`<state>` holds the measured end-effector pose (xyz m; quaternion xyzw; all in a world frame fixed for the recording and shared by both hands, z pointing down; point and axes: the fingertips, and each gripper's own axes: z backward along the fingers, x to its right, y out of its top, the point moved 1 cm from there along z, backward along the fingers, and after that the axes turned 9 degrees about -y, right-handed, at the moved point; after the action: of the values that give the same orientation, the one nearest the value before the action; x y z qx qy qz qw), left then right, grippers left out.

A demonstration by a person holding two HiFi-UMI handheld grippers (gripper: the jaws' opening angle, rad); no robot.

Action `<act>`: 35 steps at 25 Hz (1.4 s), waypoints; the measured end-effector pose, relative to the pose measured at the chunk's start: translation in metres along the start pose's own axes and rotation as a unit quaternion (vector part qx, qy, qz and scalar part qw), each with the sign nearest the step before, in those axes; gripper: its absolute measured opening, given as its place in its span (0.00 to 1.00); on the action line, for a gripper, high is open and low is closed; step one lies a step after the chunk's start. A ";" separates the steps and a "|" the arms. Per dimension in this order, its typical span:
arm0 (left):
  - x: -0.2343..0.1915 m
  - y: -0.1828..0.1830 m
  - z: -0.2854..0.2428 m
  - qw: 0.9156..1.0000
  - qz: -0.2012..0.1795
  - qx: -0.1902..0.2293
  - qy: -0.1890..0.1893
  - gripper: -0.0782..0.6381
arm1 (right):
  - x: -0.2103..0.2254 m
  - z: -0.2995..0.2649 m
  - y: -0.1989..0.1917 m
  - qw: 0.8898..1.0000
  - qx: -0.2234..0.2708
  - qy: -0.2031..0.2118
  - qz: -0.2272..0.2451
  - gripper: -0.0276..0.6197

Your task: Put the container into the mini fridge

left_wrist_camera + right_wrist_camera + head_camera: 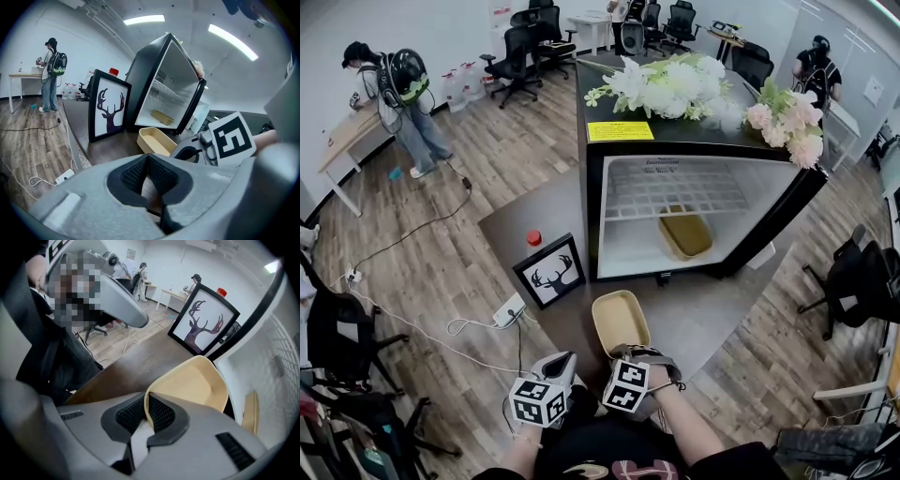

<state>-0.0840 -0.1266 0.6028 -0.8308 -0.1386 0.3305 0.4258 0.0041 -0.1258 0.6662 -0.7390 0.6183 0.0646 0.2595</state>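
A beige container (pixel 619 321) lies on the dark table (pixel 511 230) in front of the open mini fridge (pixel 694 131). My right gripper (pixel 630 356) is shut on its near rim; in the right gripper view the rim of the container (pixel 197 380) is pinched between the pads of the gripper (pixel 146 400). A second beige container (pixel 684 232) rests on the fridge floor below a wire shelf. My left gripper (pixel 559 364) hangs just left of the right one, shut and holding nothing (pixel 146 161). From there the container (pixel 153 139) shows ahead.
A framed deer picture (pixel 549 272) leans to the left of the fridge, with a red object (pixel 533 237) behind it. Flowers (pixel 670 84) lie on the fridge top. A power strip (pixel 508 309) and cables run over the floor on the left. A person (pixel 398 98) stands far left.
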 end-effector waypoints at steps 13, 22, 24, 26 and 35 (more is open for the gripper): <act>0.008 0.003 -0.011 1.000 -0.007 -0.005 -0.020 0.12 | 0.064 0.053 0.000 0.999 -0.011 -0.022 -0.037 0.08; 0.000 0.008 -0.012 1.000 -0.007 -0.006 -0.022 0.12 | 0.131 0.122 0.010 0.998 -0.004 -0.061 -0.016 0.08; -0.001 0.009 -0.013 1.000 -0.007 -0.005 -0.025 0.12 | 0.144 0.135 0.013 0.998 -0.002 -0.063 -0.013 0.08; 0.001 0.010 -0.015 0.999 -0.010 -0.006 -0.031 0.12 | 0.157 0.144 0.013 0.997 -0.009 -0.070 -0.004 0.08; 0.001 0.010 -0.020 0.999 -0.014 -0.011 -0.035 0.12 | 0.212 0.163 0.014 0.997 -0.015 -0.078 0.015 0.08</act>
<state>-0.0709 -0.1445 0.6024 -0.8214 -0.1689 0.3518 0.4160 0.0755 -0.2389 0.4339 -0.7262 0.6063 0.1355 0.2944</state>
